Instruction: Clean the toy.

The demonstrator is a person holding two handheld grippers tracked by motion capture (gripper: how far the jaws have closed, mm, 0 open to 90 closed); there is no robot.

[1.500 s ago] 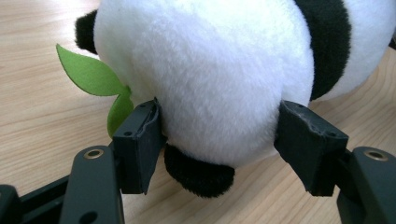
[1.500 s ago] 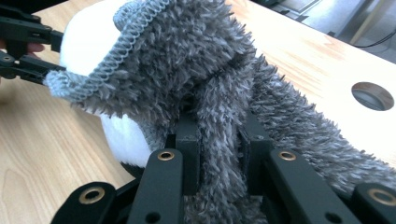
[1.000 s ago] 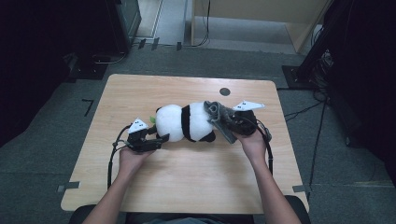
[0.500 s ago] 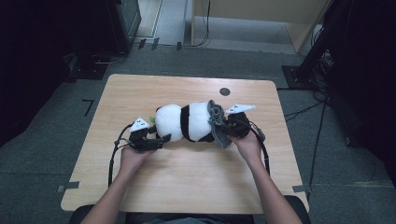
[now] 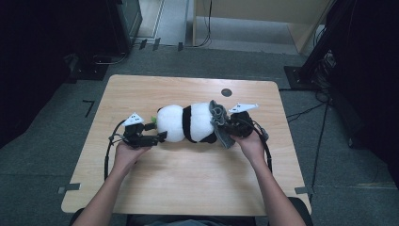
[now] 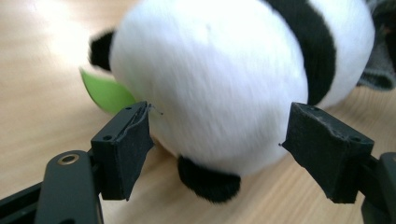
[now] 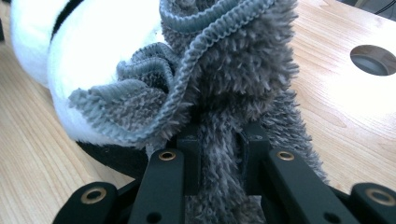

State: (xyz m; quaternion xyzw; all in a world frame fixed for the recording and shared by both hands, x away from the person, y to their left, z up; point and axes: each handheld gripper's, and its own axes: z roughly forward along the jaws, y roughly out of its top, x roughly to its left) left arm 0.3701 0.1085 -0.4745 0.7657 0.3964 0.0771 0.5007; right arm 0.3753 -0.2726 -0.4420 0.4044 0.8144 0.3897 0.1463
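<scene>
The panda toy (image 6: 210,79) is soft, fluffy plush in white and black. The grey cloth (image 7: 233,88) is fuzzy, with a ribbed edge. The surface (image 5: 188,188) is smooth, pale wood. The black fingers (image 6: 123,149) look matt and a bit rough.

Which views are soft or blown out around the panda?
Left gripper view: plush panda slightly motion-blurred, tabletop washed out at top left. Right gripper view: grey cloth sharp, glare on wood. High view: table evenly lit, surroundings dark.
</scene>
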